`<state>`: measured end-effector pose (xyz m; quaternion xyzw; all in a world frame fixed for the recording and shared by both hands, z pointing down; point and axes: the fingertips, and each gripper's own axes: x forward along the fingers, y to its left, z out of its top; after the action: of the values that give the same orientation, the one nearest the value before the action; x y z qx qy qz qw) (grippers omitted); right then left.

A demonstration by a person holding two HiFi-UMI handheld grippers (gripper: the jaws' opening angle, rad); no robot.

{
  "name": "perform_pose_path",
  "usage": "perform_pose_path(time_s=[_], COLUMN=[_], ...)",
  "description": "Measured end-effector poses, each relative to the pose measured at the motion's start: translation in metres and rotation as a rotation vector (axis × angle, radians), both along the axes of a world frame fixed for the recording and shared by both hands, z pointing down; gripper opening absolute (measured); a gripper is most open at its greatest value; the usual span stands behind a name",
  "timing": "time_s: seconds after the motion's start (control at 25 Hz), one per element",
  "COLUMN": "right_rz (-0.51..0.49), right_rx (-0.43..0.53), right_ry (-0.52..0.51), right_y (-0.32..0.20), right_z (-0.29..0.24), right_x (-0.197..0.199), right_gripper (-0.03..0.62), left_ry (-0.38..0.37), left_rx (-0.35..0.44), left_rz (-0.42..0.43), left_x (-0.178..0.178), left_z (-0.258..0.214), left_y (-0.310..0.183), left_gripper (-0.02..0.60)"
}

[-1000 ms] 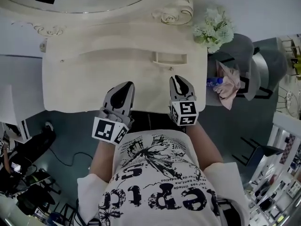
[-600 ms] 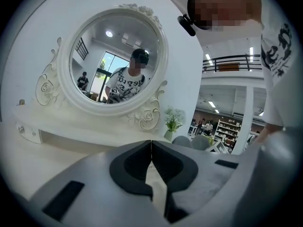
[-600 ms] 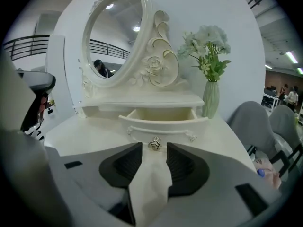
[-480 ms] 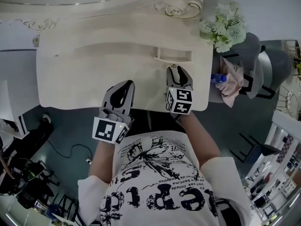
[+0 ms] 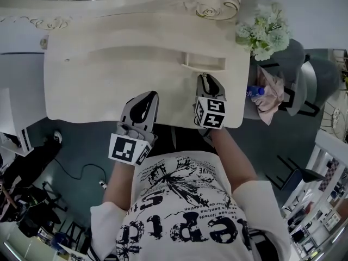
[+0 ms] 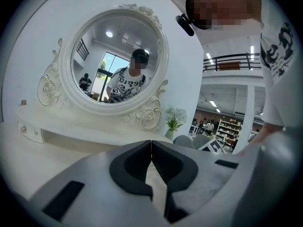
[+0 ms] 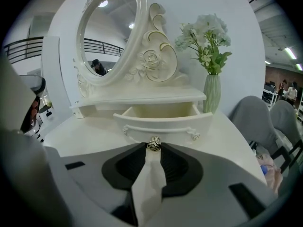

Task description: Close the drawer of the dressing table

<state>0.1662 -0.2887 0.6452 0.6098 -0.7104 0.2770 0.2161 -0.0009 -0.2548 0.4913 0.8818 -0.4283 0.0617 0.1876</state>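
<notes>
**Q:** Head view: where does the drawer stand?

**A:** The drawer (image 5: 204,63) is pulled out of the low shelf (image 5: 119,56) at the back of the dressing table (image 5: 81,91), towards its right end, with its front facing the person. The right gripper (image 5: 205,78) reaches across the tabletop, its tips at the middle of the drawer front. The left gripper (image 5: 148,95) lies over the near edge of the tabletop, well apart from the drawer. A bunch of pale flowers (image 5: 263,29) stands at the table's far right corner.

**Q:** Left gripper view: how do its jaws stand?

**A:** They meet at the tips, closed, with nothing between them. Beyond them rises the round mirror (image 6: 116,56) in its carved frame, with the shelf running below it. The pale tabletop lies under the jaws.

**Q:** Right gripper view: and this pair?

**A:** These jaws have just been closing. The small metal knob (image 7: 153,144) at the middle of the drawer front sits between their tips, with one pad against each side, so the claw grips the knob. The drawer is open: its inside shows behind the curved front, and a small ornament sits near each end of that front. The vase (image 7: 211,92) that holds the flowers stands upright just beside the drawer's right end. The mirror's frame rises behind the shelf.
</notes>
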Motion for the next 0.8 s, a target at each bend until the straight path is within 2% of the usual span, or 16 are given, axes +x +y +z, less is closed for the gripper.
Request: perform_pose_path(time_s=[0.36, 0.8], right_rz=[-0.008, -0.065], right_rx=[0.0, -0.006], right_ry=[-0.004, -0.024], right_y=[-0.018, -0.045], right_z=[0.0, 0.001], right_x=[0.0, 0.002], right_gripper=[0.109, 0.107], left_ry=[-0.008, -0.053], left_rx=[-0.022, -0.051], left_rz=[-0.016, -0.015], left_x=[0.0, 0.006], left_z=[0.008, 0.018], left_y=[-0.002, -0.018], left_gripper=[0.02, 0.02])
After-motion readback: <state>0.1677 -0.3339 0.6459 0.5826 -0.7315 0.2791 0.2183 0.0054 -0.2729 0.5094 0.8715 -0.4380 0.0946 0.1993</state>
